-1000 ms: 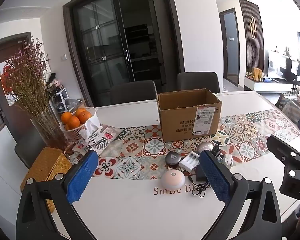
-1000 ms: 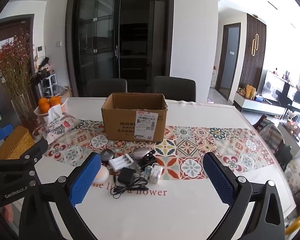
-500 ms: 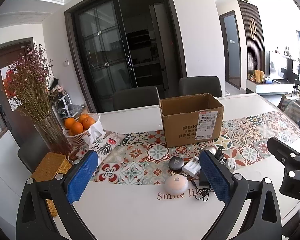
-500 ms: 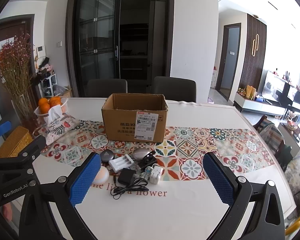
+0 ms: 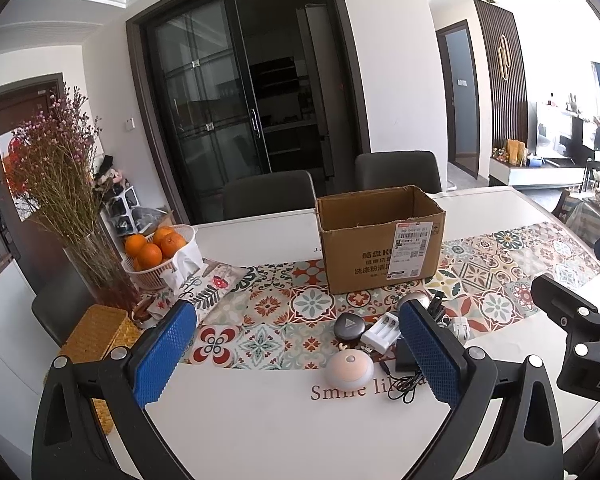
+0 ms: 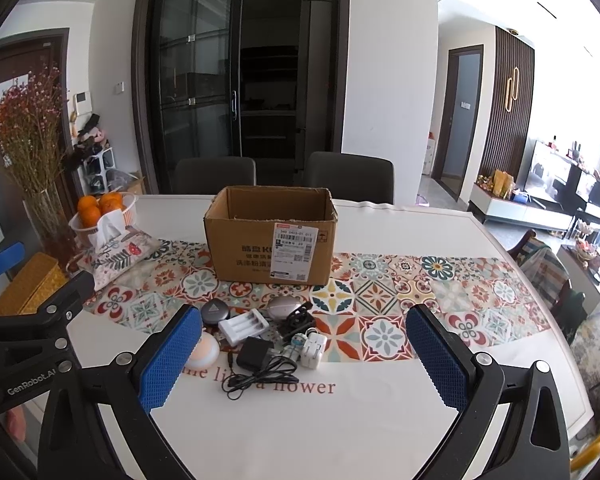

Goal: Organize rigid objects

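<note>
Cardboard box open, interior hidden

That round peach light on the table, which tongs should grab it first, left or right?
Probably the left tongs. The round peach light lies in their open gap, near the right pad. For the right tongs, also open, it sits half hidden behind the left pad, off to one side.

Two adjacent wrist views facing cardboard box
</note>
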